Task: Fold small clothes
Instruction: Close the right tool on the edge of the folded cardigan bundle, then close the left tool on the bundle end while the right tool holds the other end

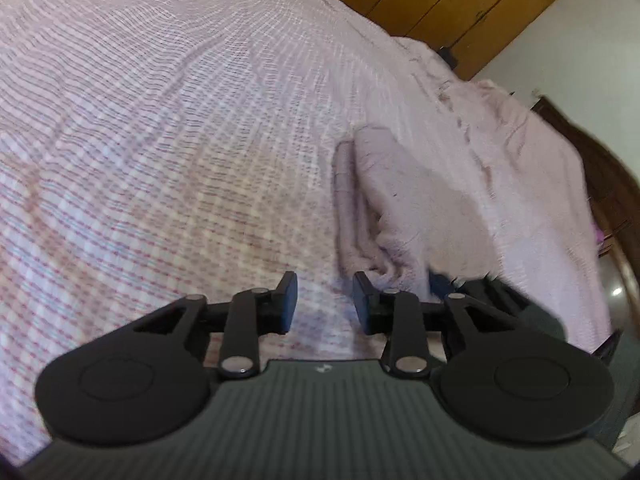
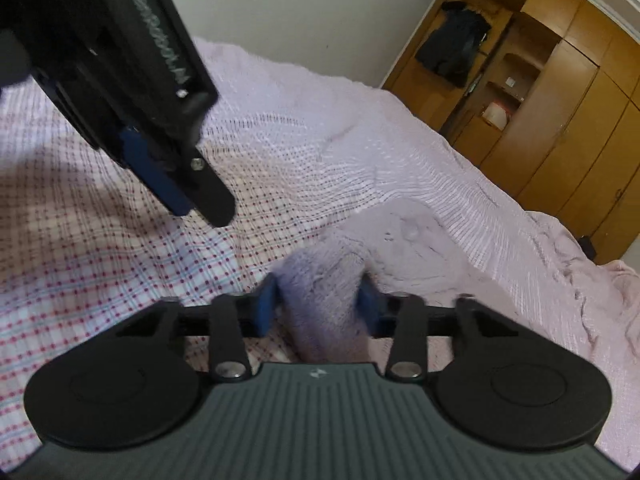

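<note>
Right wrist view, nearest: right gripper (image 2: 318, 304) is seen partly closed, blue pads pressed on both sides of a bunched fold of the fuzzy lilac-pink garment (image 2: 328, 292). The garment is a small fleece-like piece, soft pile, pale mauve, with a few dark specks on the flat part. The pinched end sits at 6 o'clock of the frame; the rest is spread flat on the bedspread (image 2: 120, 272) toward 1 o'clock. So the long axis runs from 6-7 o'clock to 1 o'clock, away from the camera.

Left wrist view, nearest: left gripper (image 1: 324, 300) is seen part-way open, nothing between the pads; only checked cloth shows in the gap. Its right pad lies just beside the garment (image 1: 404, 200) edge; contact cannot be told. Here the garment is seen as a folded strip with a rolled edge, at 3 o'clock of the gripper, long axis running from 5 o'clock up to 12 o'clock.

In the right wrist view the left gripper (image 2: 200, 200) is seen at 10 o'clock, side-on, hung over the bedspread, well apart from the garment. Writing is printed on its black body, blurred and upside down, not readable. A small pale logo is seen on each grey gripper housing; no text is made out.

Bedspread: white-pink, red and blue check. Farther, at 3 o'clock, a pink blanket (image 2: 592, 304) is crumpled. Farthest, at 1-2 o'clock, a wooden wardrobe (image 2: 560, 120) with dark clothing (image 2: 452, 48) hung on it.
</note>
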A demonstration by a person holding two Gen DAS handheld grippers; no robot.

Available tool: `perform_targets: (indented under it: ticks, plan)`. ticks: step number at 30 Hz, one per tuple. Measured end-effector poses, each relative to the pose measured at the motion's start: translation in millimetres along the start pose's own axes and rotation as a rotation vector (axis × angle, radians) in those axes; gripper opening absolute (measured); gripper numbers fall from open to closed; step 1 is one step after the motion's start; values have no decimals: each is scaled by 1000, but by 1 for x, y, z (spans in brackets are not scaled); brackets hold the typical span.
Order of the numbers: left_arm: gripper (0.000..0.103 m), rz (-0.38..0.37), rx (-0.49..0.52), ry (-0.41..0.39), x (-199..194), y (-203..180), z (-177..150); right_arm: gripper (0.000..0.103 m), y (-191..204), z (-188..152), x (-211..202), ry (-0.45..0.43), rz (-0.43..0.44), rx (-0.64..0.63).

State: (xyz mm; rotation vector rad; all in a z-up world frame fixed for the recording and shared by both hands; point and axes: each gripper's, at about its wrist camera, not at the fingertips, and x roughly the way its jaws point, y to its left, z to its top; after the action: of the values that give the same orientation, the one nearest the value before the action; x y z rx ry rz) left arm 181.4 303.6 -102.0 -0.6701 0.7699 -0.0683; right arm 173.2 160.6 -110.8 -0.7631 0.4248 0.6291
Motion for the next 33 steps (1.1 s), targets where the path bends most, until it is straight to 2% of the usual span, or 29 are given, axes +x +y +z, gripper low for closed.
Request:
perform_targets:
  ticks: [1, 2, 3, 4, 5, 6, 10, 12, 15, 19, 24, 25, 27, 29, 33]
  plan:
    - [33, -39, -22, -5, 3, 0, 2, 34, -2, 1, -2, 0, 4, 9]
    - [41, -71, -34, -5, 5, -2, 3, 34, -5, 3, -4, -3, 9, 24]
    - [62, -102, -46, 1, 9, -5, 4, 33, -8, 3, -7, -11, 10, 41]
    - [75, -124, -58, 14, 15, -9, 5, 32, -12, 4, -9, -20, 7, 56]
    - [95, -137, -67, 27, 22, -11, 6, 31, -16, 4, -12, -31, 4, 69]
    - [97, -149, -77, 35, 29, -13, 5, 31, -20, 4, -13, -35, 7, 81]
    - [97, -212, -180, 97, 61, -11, 7, 31, -29, 1, -22, -37, 32, 94]
    - [97, -216, -202, 112, 73, -13, 10, 31, -31, -2, -26, -48, 39, 96]
    - [97, -225, -150, 149, 94, -25, 14, 32, -35, -6, -31, -48, 61, 97]
    - [97, -189, -126, 156, 109, -35, 14, 33, -58, -19, -48, -47, 90, 173]
    - [96, -171, -120, 142, 124, -47, 16, 52, -109, -44, -73, -32, 64, 330]
    - [96, -164, -115, 140, 126, -50, 16, 55, -121, -50, -77, -32, 61, 368]
    - [96, -151, -99, 137, 128, -56, 16, 72, -146, -65, -89, -38, 74, 492]
    - [96, -144, -73, 134, 133, -67, 12, 80, -177, -85, -93, -48, 92, 647]
    - [91, -130, -35, 125, 136, -77, 8, 83, -235, -143, -92, -54, 168, 1061]
